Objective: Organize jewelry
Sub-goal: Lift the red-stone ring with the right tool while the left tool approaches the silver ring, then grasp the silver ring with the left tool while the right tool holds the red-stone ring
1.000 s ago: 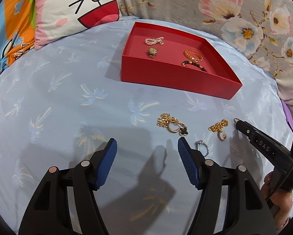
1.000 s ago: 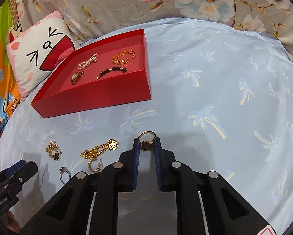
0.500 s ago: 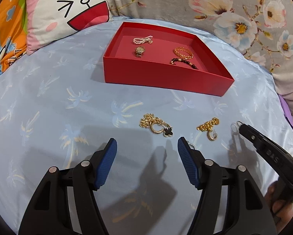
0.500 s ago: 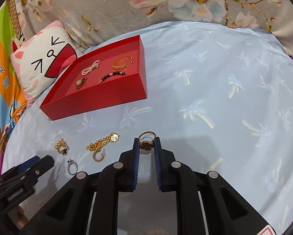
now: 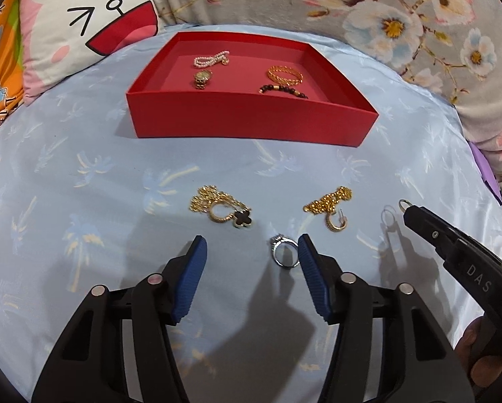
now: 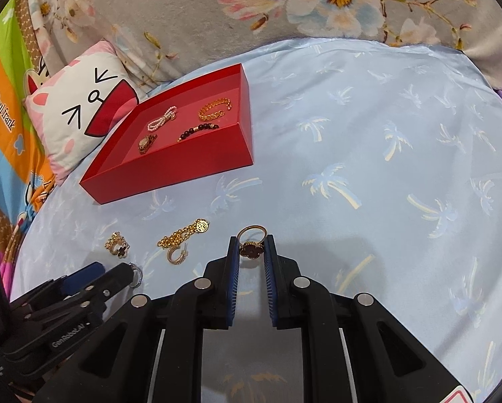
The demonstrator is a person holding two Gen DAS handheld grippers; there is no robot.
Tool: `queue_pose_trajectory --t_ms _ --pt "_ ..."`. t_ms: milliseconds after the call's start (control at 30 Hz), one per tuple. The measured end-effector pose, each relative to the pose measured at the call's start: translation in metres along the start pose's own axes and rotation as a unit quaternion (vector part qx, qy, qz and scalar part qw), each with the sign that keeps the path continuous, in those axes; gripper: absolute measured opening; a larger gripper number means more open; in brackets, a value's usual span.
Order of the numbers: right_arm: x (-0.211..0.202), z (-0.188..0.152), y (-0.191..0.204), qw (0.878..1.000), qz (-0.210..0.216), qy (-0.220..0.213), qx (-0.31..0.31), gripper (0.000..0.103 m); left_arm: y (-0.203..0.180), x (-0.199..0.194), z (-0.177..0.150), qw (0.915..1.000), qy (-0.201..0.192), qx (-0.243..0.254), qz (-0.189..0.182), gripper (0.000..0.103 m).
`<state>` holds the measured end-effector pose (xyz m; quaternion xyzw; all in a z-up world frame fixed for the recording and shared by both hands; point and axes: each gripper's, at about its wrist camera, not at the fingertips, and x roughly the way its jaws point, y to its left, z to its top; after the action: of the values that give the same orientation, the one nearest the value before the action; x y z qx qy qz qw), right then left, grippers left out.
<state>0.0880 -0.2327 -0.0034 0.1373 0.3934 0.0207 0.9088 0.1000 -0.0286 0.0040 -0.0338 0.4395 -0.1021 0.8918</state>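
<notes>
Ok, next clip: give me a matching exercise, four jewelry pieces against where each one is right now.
Things:
1. pearl bracelet
2. silver ring
3. gold ring with dark clover
4. gold hoop earring

Places:
A. gripped between the right gripper's pads
B. on the blue sheet, beside a gold chain
C. inside the red tray
D. on the sheet by the inner face of one pad of the left gripper, whose jaws have just been closing

Pairs: 1-C, 2-D, 3-A, 4-B

A pale blue palm-print sheet (image 6: 368, 127) meets a cartoon-face pillow (image 5: 90, 23) and grey floral fabric (image 6: 190, 10).
</notes>
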Motion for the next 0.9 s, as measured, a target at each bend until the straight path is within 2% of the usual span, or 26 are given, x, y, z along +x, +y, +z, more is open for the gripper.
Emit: queue_pose_trajectory --t_ms 133,233,367,400,467,500,600,733,767,900 --pt "-0.001 -0.001 -0.001 1.0 0.001 -0.001 0.002 0.013 -0.008 0.002 0.0 1.0 0.001 0.005 -0.003 0.054" --pt "-0.001 -0.002 -0.001 1.0 0.003 -0.001 0.001 0.013 -0.014 0.003 -0.002 0.9998 -0.006 0.014 0.01 0.053" --pt "-0.002 -0.004 0.0 1.0 0.005 0.0 -0.002 0.013 -0.018 0.003 -0.008 0.9979 -0.023 0.04 0.046 0.031" --pt "-0.002 -0.004 0.0 1.0 0.005 0.0 -0.002 0.013 -0.016 0.002 -0.008 0.9977 -0.025 0.041 0.048 0.028" --pt "-0.003 -0.005 0.001 1.0 0.007 0.0 -0.001 0.013 -0.009 0.001 -0.008 0.9978 -0.025 0.039 0.048 0.014" --pt "-0.004 -0.005 0.001 1.0 0.007 0.0 0.0 0.013 -0.005 0.0 -0.008 0.998 -0.025 0.037 0.044 0.011" --pt "-0.006 -0.005 0.001 1.0 0.009 -0.002 0.0 0.013 0.009 -0.004 -0.008 0.9995 -0.02 0.012 0.02 0.01" --pt "-0.007 -0.005 0.002 1.0 0.01 -0.003 0.0 0.013 0.015 -0.005 -0.008 0.9994 -0.022 0.005 0.027 0.008" --pt "-0.007 -0.005 0.003 1.0 0.01 -0.003 -0.001 0.013 0.015 -0.005 -0.008 0.9994 -0.023 0.006 0.026 0.004" --pt "-0.008 -0.004 0.003 1.0 0.012 -0.004 -0.001 0.013 0.017 -0.008 -0.007 0.9996 -0.024 0.002 0.014 0.004"
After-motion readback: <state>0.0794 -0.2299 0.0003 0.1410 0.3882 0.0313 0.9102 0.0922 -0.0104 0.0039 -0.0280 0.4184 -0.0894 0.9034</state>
